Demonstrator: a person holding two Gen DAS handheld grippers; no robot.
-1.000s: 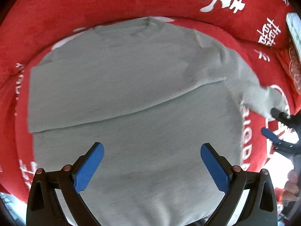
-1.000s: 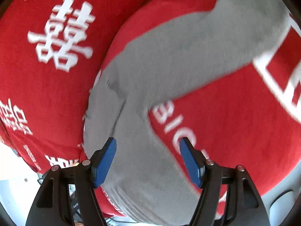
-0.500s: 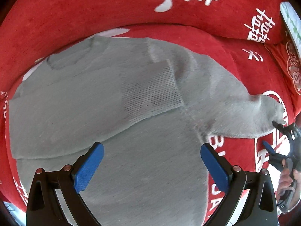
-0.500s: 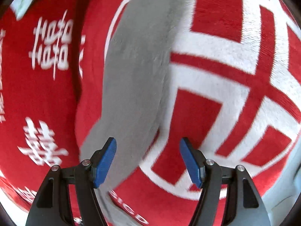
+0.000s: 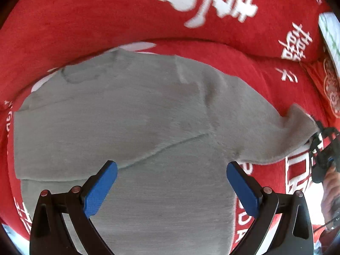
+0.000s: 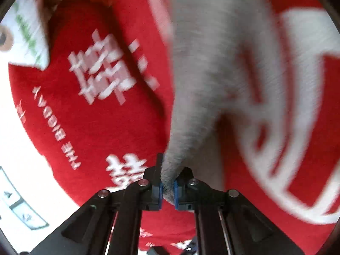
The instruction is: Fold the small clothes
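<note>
A grey knit sweater (image 5: pixel 131 127) lies spread on a red cushioned sofa seat (image 5: pixel 250 68), with its left sleeve folded across the chest. My left gripper (image 5: pixel 172 188) is open and empty, hovering over the sweater's lower body. The right sleeve (image 5: pixel 276 131) stretches out to the right, where my right gripper (image 5: pixel 318 144) holds its cuff. In the right wrist view my right gripper (image 6: pixel 167 189) is shut on the sleeve's cuff (image 6: pixel 170 170), and the sleeve (image 6: pixel 212 63) runs away from it, lifted and blurred.
The red backrest (image 5: pixel 106 10) with white characters rises behind the sweater. A red cushion (image 6: pixel 95 85) with white print lies left of the sleeve. A pale patterned object (image 5: pixel 329 34) sits at the far right edge.
My right gripper was open beside the sleeve and has now shut on its cuff. The left gripper has stayed open over the sweater, shifting slightly.
</note>
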